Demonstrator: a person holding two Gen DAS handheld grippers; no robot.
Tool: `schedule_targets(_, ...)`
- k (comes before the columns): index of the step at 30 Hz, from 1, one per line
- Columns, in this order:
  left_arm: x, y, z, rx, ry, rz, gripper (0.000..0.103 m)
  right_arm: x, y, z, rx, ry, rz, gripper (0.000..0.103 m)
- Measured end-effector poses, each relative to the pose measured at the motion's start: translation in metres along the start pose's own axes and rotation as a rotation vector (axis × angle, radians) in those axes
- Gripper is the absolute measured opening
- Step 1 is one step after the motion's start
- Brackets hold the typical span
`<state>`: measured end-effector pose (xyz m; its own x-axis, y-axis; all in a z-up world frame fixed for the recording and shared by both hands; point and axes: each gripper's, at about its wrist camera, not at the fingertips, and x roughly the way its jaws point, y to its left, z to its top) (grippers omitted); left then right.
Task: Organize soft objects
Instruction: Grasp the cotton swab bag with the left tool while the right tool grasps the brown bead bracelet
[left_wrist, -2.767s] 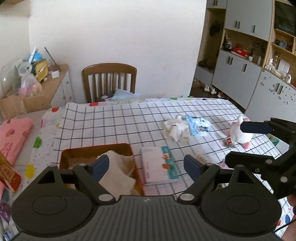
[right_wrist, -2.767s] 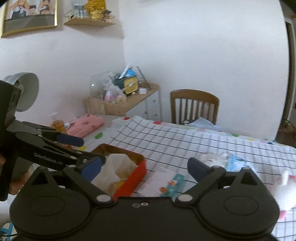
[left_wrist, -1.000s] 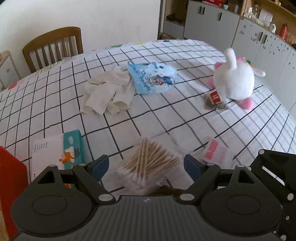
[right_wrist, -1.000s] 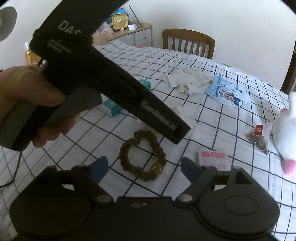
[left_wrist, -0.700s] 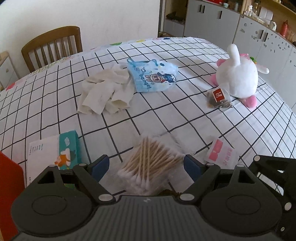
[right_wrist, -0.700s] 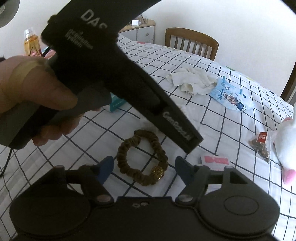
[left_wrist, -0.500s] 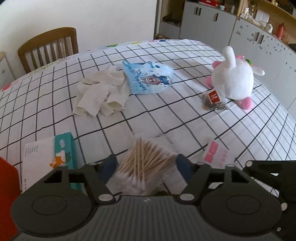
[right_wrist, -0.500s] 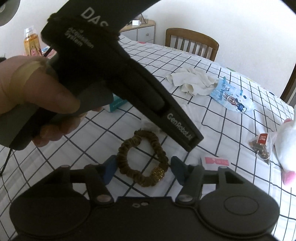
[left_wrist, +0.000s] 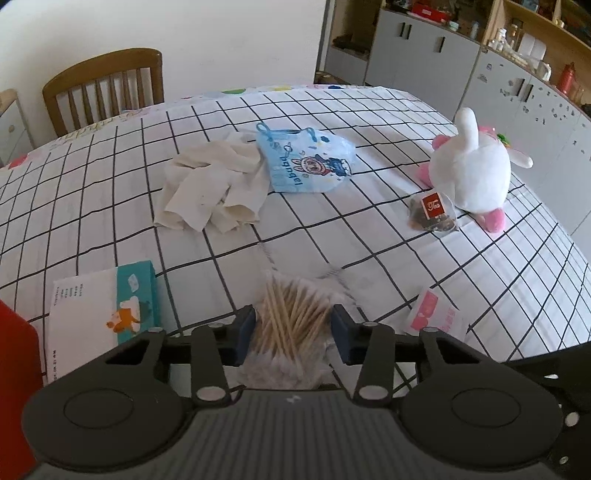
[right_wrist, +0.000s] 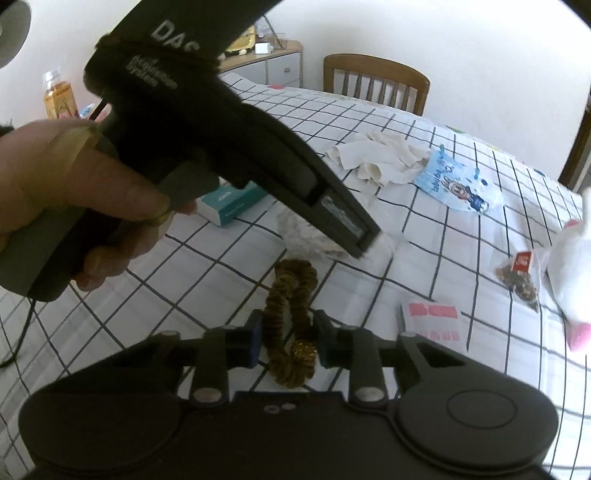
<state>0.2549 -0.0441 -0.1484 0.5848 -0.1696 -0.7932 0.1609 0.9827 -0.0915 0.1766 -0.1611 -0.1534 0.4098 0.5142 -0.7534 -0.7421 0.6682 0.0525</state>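
At six o'clock in the left view, the left gripper (left_wrist: 293, 326) is clamped on the swab pack (left_wrist: 295, 317), which sits on the table (left_wrist: 332, 240); the pick-up step looks underway, a lift next. In the right view, also at six, the right gripper (right_wrist: 289, 338) squeezes the scrunchie (right_wrist: 291, 317) flat between narrowed jaws, ready to lift.

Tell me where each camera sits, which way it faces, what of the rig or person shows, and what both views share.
Left wrist: rides on the left gripper, looking across the checked table at its fingers clamping the cotton swab bag.
Right wrist: rides on the right gripper, squeezing the brown scrunchie; the person's left hand fills its left.
Shared: cream cloth, blue bunny pouch, tea bag, plush toy.
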Motion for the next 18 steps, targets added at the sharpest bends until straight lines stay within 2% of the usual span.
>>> schedule_targets(10, -0.017, 0.008, 0.0, -0.053, -0.034, 0.017, 0.039, -0.036, -0.021, -0.015, 0.119, -0.04, -0.034, 0.019)
schedule_targets(18, -0.05, 0.016, -0.003, -0.108, -0.072, 0.017, 0.039, -0.068, -0.028, -0.012, 0.178, -0.102, -0.056, 0.018)
